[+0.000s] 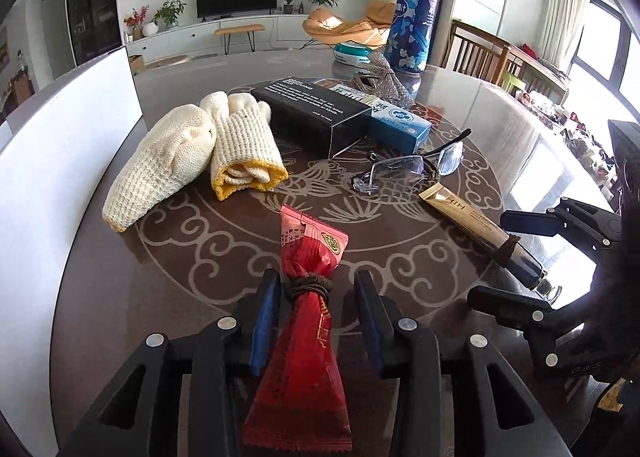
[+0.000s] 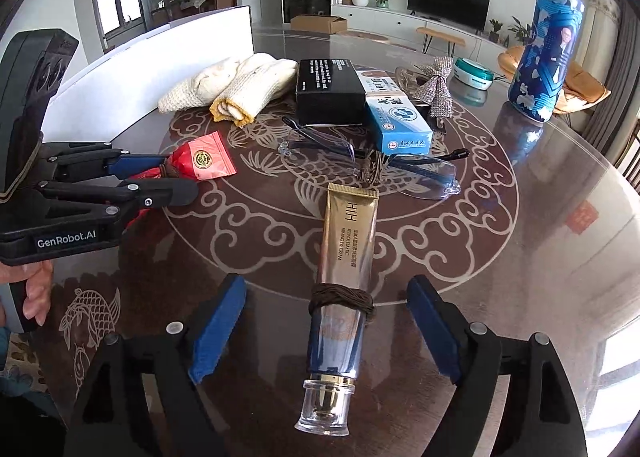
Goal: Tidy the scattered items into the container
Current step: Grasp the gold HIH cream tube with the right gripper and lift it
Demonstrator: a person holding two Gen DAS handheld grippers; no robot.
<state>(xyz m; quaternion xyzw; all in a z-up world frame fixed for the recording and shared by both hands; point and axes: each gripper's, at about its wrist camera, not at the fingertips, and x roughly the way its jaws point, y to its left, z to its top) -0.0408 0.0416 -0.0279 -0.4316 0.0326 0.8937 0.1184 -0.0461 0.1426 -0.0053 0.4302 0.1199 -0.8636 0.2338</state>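
Two grippers over a round glass-topped desk (image 1: 400, 257), items scattered, none in the container. Far left: white container wall (image 1: 60, 161) along the desk edge. Next, pair of cream knit gloves (image 1: 188, 153) with yellow cuffs, lying beside the container. Left gripper (image 1: 316, 321): jaws parted, straddling a red snack packet (image 1: 308, 297) tied with brown cord; left pad looks to touch the cord, right pad clear of it, so released, not clamped. Packet lies flat on the desk. Behind it, black box (image 1: 316, 117) touching a blue-and-white box (image 1: 396, 121). Silver sparkly bow (image 1: 384, 81) behind the boxes, teal round tin (image 1: 352, 53) further back, tall blue patterned bottle (image 1: 416, 17) upright. Glasses (image 1: 408, 169) in front of the blue box, brown cord at the bridge. Gold cream tube (image 2: 344, 277), cord-wrapped, clear cap toward the camera, lies flat between the right gripper (image 2: 328, 329) jaws; jaws wide apart, both pads well clear of the tube, released. Person's fingers (image 2: 36, 289) on the left gripper's handle in right wrist view.
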